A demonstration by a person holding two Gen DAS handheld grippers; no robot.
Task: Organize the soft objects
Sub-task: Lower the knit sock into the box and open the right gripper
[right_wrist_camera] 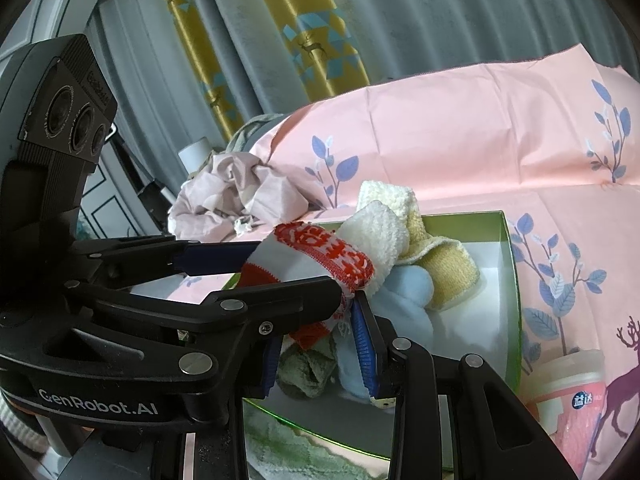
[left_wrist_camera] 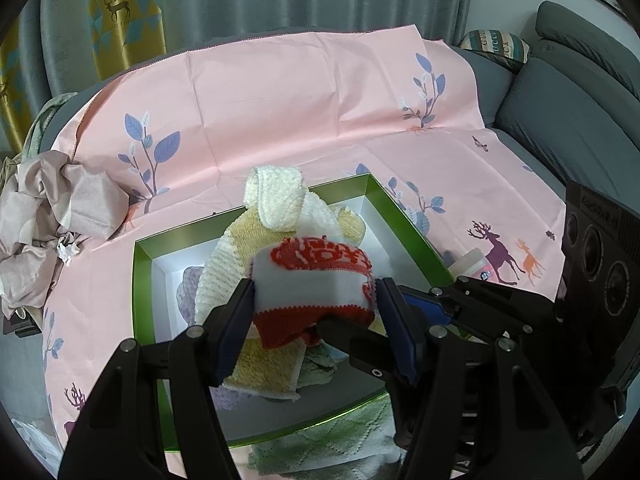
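Left gripper (left_wrist_camera: pixel 316 304): black two-finger tool with blue pads, nearest the left wrist camera; its pads press on both sides of a red-and-white knitted sock.
Right gripper (right_wrist_camera: pixel 316 344): jaws part-closed; in its own view the lower red edge of the same sock hangs between the pads (right_wrist_camera: pixel 364 344); whether they pinch it cannot be told.
Held item: red-and-white knitted sock (left_wrist_camera: pixel 316 276), folded into a thick band, suspended above the box interior.
Container: green-rimmed rectangular cardboard box with white inner walls (left_wrist_camera: pixel 404 216), resting on a pink sheet printed with blue leaves and deer (left_wrist_camera: pixel 300 112).
Box contents: cream-and-yellow waffle-textured towel (left_wrist_camera: pixel 244 264), pale blue plush cloth (right_wrist_camera: pixel 412 292), grey-green knitted cloth (right_wrist_camera: pixel 308 368).
Surroundings: crumpled pale pink fabric (left_wrist_camera: pixel 52 216) lies beside the box, at its left in the left wrist view.
Handling estimate: light, limp, compressible, not fragile; loose ends droop and may snag on the rim.
Grip advice: hold across the folded middle, where layers are thickest, then lower into the free white floor area.
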